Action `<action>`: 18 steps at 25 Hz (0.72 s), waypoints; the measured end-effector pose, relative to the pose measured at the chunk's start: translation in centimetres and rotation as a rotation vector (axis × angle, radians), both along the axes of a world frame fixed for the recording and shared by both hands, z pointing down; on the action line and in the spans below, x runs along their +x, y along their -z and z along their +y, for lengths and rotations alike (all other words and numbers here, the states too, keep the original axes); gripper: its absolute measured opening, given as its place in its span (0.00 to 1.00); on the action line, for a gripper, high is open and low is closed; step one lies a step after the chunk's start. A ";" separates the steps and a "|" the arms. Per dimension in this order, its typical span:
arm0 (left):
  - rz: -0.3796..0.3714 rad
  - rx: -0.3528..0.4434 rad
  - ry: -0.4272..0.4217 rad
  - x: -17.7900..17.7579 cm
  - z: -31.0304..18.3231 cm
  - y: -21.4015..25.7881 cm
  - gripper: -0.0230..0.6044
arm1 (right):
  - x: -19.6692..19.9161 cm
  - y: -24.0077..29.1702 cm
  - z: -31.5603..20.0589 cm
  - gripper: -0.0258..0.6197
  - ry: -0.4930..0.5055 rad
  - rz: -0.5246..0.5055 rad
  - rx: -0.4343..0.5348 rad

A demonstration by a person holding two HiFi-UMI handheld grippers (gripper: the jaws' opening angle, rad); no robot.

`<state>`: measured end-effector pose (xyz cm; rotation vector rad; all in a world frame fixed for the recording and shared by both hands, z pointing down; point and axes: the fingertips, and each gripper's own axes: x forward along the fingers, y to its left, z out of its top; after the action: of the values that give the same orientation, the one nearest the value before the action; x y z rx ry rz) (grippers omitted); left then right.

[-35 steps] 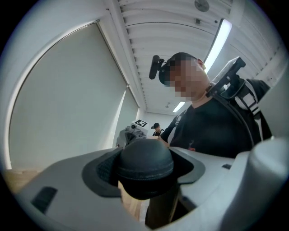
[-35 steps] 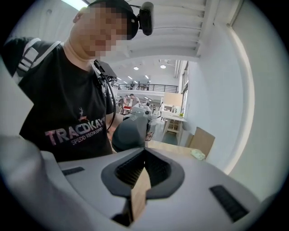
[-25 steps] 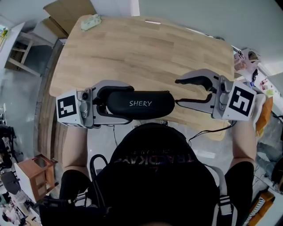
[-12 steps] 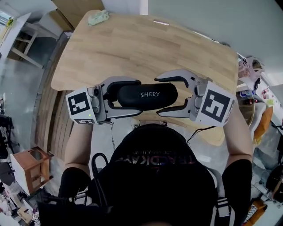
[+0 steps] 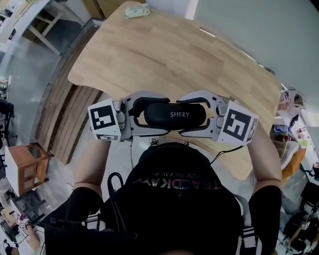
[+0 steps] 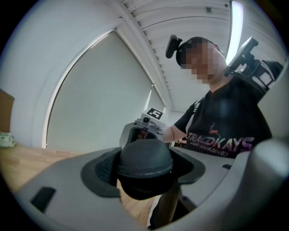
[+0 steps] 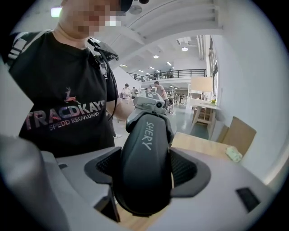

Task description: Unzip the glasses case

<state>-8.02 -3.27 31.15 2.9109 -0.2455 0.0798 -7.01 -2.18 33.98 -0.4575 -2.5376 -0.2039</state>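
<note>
A black oval glasses case marked SHERY hangs lengthwise between my two grippers, over the table's near edge and close to the person's chest. My left gripper is shut on its left end; in the left gripper view the rounded end sits pinched between both pads. My right gripper straddles the right end, its jaws closing. The case fills the space between the pads, with a thin sliver of gap on one side. No zipper pull shows in any view.
The wooden table stretches away behind the case, with a small pale green cloth at its far edge. A wooden stool stands on the floor at left. Cardboard leans beyond the table.
My right gripper has slid left from just off the case's right tip until its jaws enclose that end. Both grippers and the case have drawn closer together.
</note>
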 end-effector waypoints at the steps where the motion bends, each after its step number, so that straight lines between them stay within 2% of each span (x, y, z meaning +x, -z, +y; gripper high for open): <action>1: -0.007 -0.004 0.012 -0.2 0.0 -0.4 0.55 | -0.1 -0.1 -0.1 0.57 0.016 0.001 -0.010; 8: -0.016 -0.059 0.134 -2.8 -1.2 -2.3 0.55 | -0.3 -1.2 -1.9 0.57 0.107 0.040 -0.029; 10: -0.005 -0.081 0.200 -4.5 -1.9 -2.7 0.55 | -0.1 -1.9 -3.4 0.57 0.097 0.047 -0.031; 12: -0.002 -0.113 0.276 -6.2 -2.6 -3.3 0.53 | -0.1 -2.9 -5.8 0.57 0.041 0.032 -0.042; 14: -0.028 -0.148 0.355 -7.5 -3.2 -4.6 0.45 | -0.8 -4.5 -9.2 0.57 -0.051 0.003 -0.063; 15: -0.053 -0.163 0.397 -8.0 -3.5 -5.4 0.35 | -1.4 -5.5 -10.8 0.57 -0.099 -0.015 -0.081; 17: -0.116 -0.185 0.476 -8.7 -4.0 -7.3 0.08 | -3.0 -7.9 -13.9 0.57 -0.184 -0.040 -0.120; 18: -0.145 -0.196 0.506 -8.8 -4.0 -8.2 0.07 | -3.8 -9.3 -15.4 0.57 -0.218 -0.039 -0.132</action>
<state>-16.85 -7.29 39.38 2.5633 -0.9292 0.2175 -10.84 -17.53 43.26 -0.2251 -2.6259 0.0367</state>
